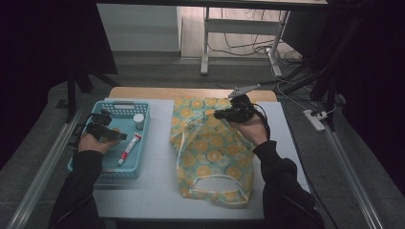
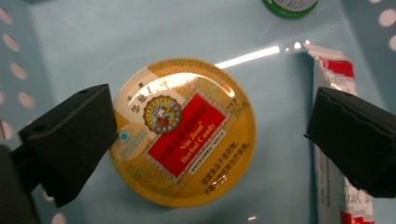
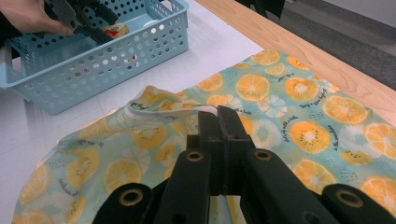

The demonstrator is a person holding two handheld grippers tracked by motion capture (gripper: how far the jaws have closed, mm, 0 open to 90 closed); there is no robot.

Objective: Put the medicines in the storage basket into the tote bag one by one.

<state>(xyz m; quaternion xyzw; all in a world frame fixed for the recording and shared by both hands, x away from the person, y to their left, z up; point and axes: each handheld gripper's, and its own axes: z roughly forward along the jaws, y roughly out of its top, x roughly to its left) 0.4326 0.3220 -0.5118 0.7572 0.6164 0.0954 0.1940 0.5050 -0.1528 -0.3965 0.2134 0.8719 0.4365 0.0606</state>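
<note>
A round yellow candy tin (image 2: 183, 133) with a red label lies flat on the floor of the blue basket (image 1: 111, 172), which stands at the left side of the counter (image 1: 157, 186). The left gripper (image 2: 210, 135) hangs right over the tin with its two black jaws spread wide; one jaw overlaps the tin's edge in the left gripper view, while the other stands well clear of it, over a red-and-white tube (image 2: 338, 140) lying beside the tin. Whether the near jaw touches the tin cannot be told. At the top edge of that view sits the green rim of a small jar (image 2: 289, 4).

In the high view the left gripper (image 1: 107, 131) reaches into the basket from the person's left hand (image 1: 93, 142), with the tube (image 1: 129, 148) and a small white-capped jar (image 1: 138, 120) to its right.

In the middle of the counter lies a fabric bag (image 1: 210, 152) printed with orange slices on pale green. The right gripper (image 3: 218, 114) has its jaws pressed together on a raised fold at the bag's rim (image 3: 149, 106), holding that edge up off the counter. In the high view the right gripper (image 1: 220, 114) sits over the bag's far end.
</note>
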